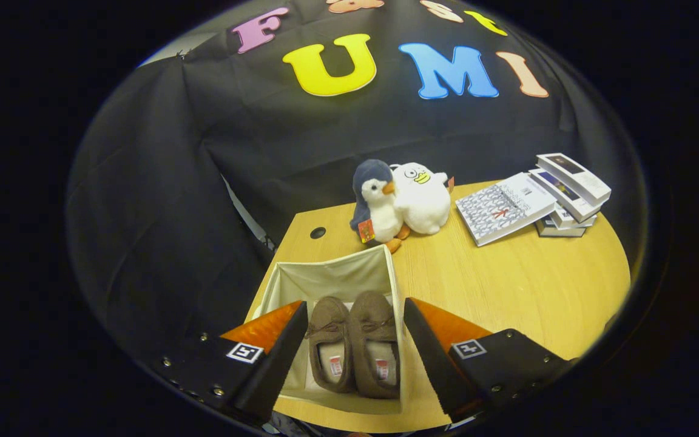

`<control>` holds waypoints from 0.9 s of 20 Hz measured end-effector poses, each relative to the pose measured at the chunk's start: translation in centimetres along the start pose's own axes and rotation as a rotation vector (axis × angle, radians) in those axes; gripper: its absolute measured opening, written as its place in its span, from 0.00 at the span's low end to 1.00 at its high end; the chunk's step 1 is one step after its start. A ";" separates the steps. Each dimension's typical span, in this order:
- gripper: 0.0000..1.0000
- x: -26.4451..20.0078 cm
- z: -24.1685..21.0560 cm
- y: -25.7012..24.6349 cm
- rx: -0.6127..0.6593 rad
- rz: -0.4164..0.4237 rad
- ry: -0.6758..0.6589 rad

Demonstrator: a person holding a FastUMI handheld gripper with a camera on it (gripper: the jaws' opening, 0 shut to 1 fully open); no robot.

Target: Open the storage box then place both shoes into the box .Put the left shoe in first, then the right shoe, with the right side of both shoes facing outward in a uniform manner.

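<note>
Your hand-held gripper (355, 340) hangs above the open storage box (331, 279) on the table (507, 291), fingers spread wide, holding nothing. Inside the box, both brown shoes lie side by side: left shoe (327, 349), right shoe (377, 346). Beyond the box sit two plush toys (401, 200).

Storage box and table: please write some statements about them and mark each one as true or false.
1. Both brown shoes lie inside the open storage box. True.
2. The tool is shut on one shoe. False: its fingers stand open, one to each side of the box, and touch no shoe.
3. Two plush toys stand on the table just beyond the box. True.
4. The books lie inside the box. False: they lie on the table, apart from the box, to the side of the toys.
5. The shoes lie one on top of the other. False: they lie side by side, toes pointing away from the tool.
</note>
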State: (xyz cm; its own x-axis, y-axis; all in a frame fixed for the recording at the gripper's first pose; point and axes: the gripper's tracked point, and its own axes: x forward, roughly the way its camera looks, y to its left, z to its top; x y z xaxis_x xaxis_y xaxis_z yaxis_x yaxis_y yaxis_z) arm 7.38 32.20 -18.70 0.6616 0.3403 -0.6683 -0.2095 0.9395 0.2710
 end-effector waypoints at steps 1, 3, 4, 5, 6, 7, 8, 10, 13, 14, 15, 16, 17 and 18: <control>0.97 -0.7 0.8 0.0 -0.022 0.003 -0.033; 0.97 -2.5 2.4 -0.3 -0.086 0.006 -0.101; 0.97 -3.5 3.3 -0.5 -0.118 0.008 -0.135; 0.97 -4.6 4.0 -0.6 -0.144 0.010 -0.168; 0.97 -5.7 4.7 -0.9 -0.162 0.008 -0.200; 0.97 -6.7 5.3 -1.3 -0.176 0.010 -0.230; 0.97 -7.8 6.0 -1.7 -0.187 0.009 -0.257; 0.97 -9.8 6.6 -3.0 -0.200 0.000 -0.302; 0.97 -12.2 7.5 -5.8 -0.243 -0.042 -0.370; 0.97 -13.0 7.7 -6.8 -0.255 -0.059 -0.388; 0.97 -13.8 7.9 -7.6 -0.260 -0.072 -0.408; 0.97 -14.6 8.0 -8.4 -0.261 -0.079 -0.423; 0.97 -15.3 8.2 -9.4 -0.258 -0.091 -0.441; 0.97 -16.1 8.4 -10.4 -0.255 -0.103 -0.461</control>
State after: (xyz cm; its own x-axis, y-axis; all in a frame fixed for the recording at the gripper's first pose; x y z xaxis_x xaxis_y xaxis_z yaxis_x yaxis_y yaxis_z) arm 4.96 16.60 -4.89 0.9234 0.2472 -0.2935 -0.2572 0.9663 0.0045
